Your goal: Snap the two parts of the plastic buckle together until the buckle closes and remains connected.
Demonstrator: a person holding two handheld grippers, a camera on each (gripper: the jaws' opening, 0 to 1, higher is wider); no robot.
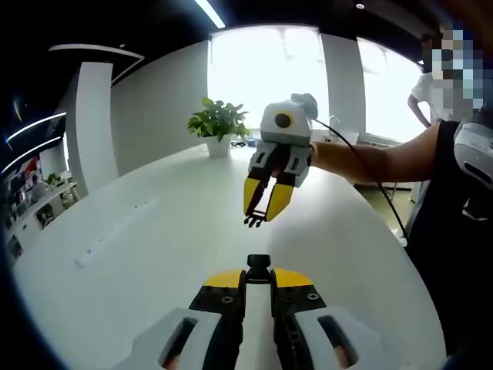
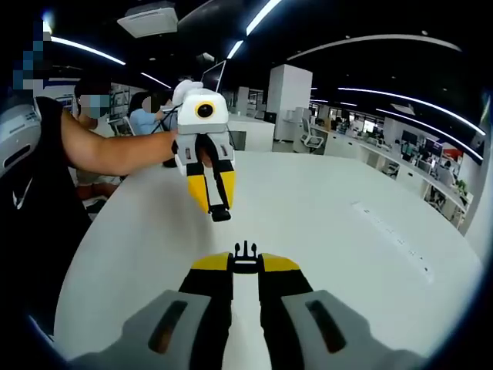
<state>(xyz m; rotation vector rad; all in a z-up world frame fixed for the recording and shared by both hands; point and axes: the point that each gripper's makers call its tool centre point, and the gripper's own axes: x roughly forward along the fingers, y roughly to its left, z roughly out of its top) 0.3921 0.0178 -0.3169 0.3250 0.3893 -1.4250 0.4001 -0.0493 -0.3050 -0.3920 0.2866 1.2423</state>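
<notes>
1. Both grippers hang above the white counter (image 1: pixel 139 231), facing each other and apart.
2. Our left gripper (image 1: pixel 258 271) is clenched on the socket (image 1: pixel 258 266); our right gripper (image 2: pixel 246 258) grips the pronged half (image 2: pixel 245 251).
3. We should line up prongs with the socket mouth, level both, then push straight together, probably until it clicks.
4. Keep both grips firm and both halves in sight.
</notes>
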